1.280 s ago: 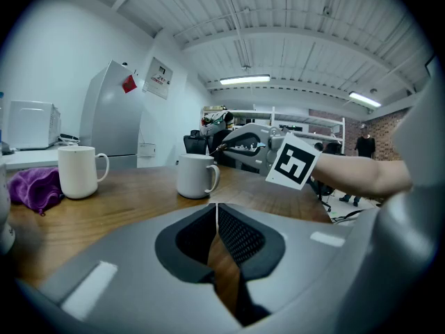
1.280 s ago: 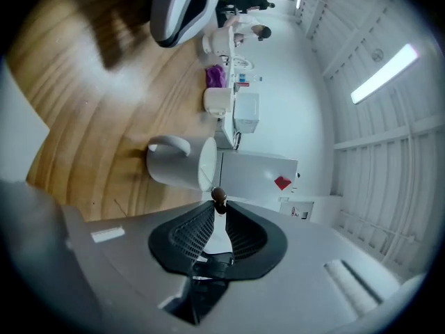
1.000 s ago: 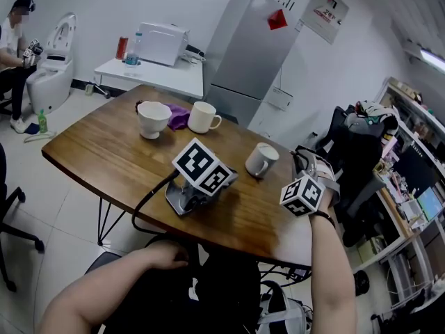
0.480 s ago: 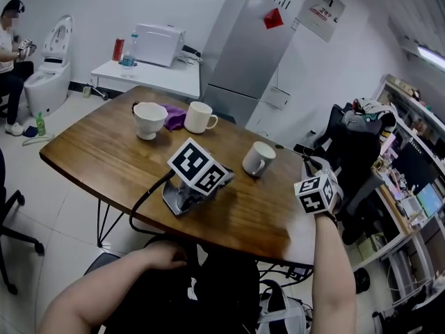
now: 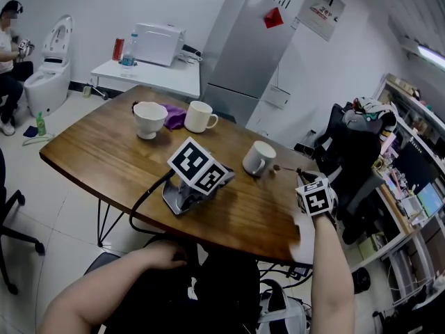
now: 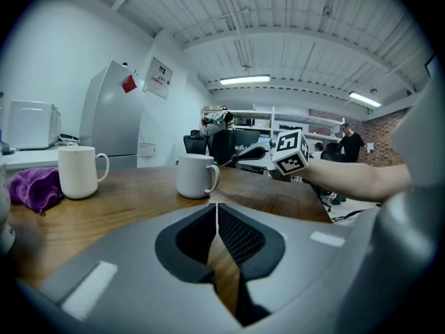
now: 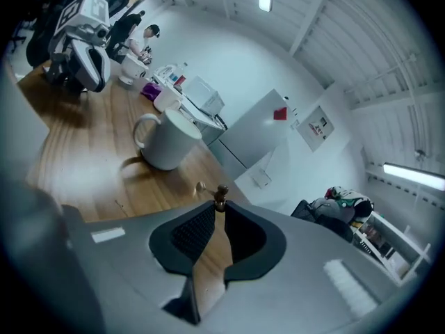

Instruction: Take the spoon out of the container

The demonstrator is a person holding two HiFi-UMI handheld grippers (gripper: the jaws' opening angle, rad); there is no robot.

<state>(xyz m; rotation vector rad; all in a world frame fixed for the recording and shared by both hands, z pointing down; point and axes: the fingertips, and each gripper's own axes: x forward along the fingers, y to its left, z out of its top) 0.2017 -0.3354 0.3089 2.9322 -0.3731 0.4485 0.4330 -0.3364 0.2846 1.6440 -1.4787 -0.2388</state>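
- Spoon (image 5: 277,167): it is out of the mug and held in the air just to that mug's right, above the wood, so I judge the lifting-out step all but finished. The next move calls for carrying the spoon clear and lowering it level onto a bare stretch of wood before letting go.
- Table (image 5: 104,152): there is open wood in front of the mug to set the spoon down on.
- Right forearm (image 5: 327,270): it reaches up from the near edge, stretched nearly straight, with the wrist just off the table's right corner.
- Left gripper (image 6: 217,211): it is parked on the wood at mid-table, jaws together at the tips with nothing between them.
- Right gripper (image 5: 302,178): it points inward toward the mug, and its jaws are closing, the pads pinched on the spoon's thin stem.
- Mug (image 5: 259,160): it stands upright, handle toward the right gripper, apart from the spoon.
- Spoon's end (image 7: 221,195): a small brown knob pokes out past the jaw tips; it is too small to tell whether this is the bowl or the handle.
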